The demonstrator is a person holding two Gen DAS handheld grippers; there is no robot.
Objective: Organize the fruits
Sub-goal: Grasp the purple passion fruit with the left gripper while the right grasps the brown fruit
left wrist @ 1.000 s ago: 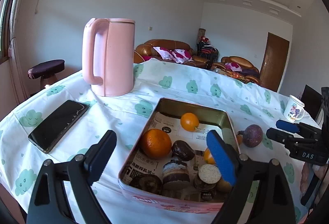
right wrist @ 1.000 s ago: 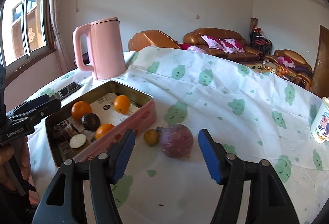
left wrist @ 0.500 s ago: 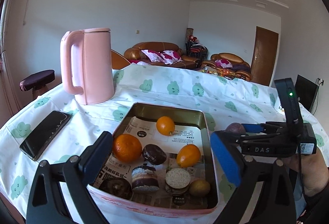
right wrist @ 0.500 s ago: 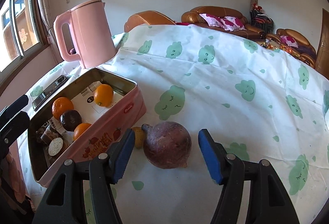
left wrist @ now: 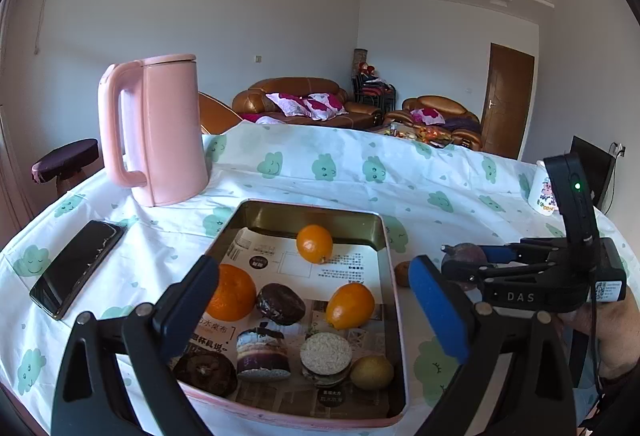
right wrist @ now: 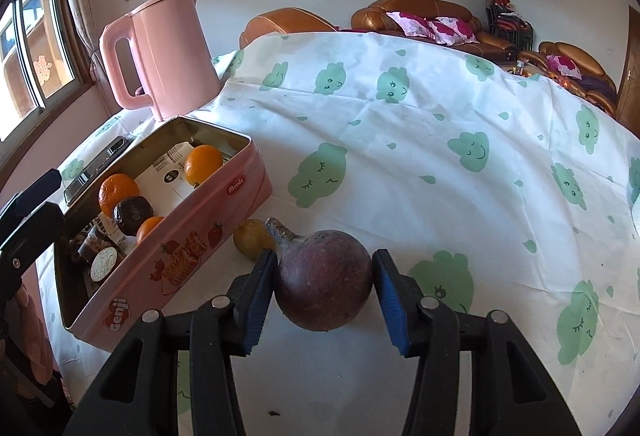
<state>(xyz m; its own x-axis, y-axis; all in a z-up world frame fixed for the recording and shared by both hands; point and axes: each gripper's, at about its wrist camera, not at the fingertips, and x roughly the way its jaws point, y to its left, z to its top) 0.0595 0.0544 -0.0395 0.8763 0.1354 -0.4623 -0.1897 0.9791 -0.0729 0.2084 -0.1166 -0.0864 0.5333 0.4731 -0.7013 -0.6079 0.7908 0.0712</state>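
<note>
A pink tin box [left wrist: 390, 276] [right wrist: 208, 220] on the table holds several oranges [left wrist: 314, 243], a dark round fruit [left wrist: 281, 303], a small yellow fruit [left wrist: 371, 372] and some snacks. A purple pomegranate [right wrist: 322, 282] [left wrist: 464, 256] lies on the cloth right of the box, next to a small yellow fruit [right wrist: 251, 238]. My right gripper [right wrist: 324, 290] [left wrist: 476, 262] has closed around the pomegranate, both pads touching its sides. My left gripper [left wrist: 316, 312] is open and empty, held above the near end of the box.
A pink kettle [left wrist: 154, 128] [right wrist: 160, 52] stands behind the box. A black phone [left wrist: 78, 268] lies left of the box. A white mug [left wrist: 543, 192] stands at the far right. The table wears a white cloth with green clouds [right wrist: 440, 140].
My right gripper has moved forward onto the pomegranate and its jaws have narrowed from wide open to touching it. My left gripper has shifted slightly and stays open.
</note>
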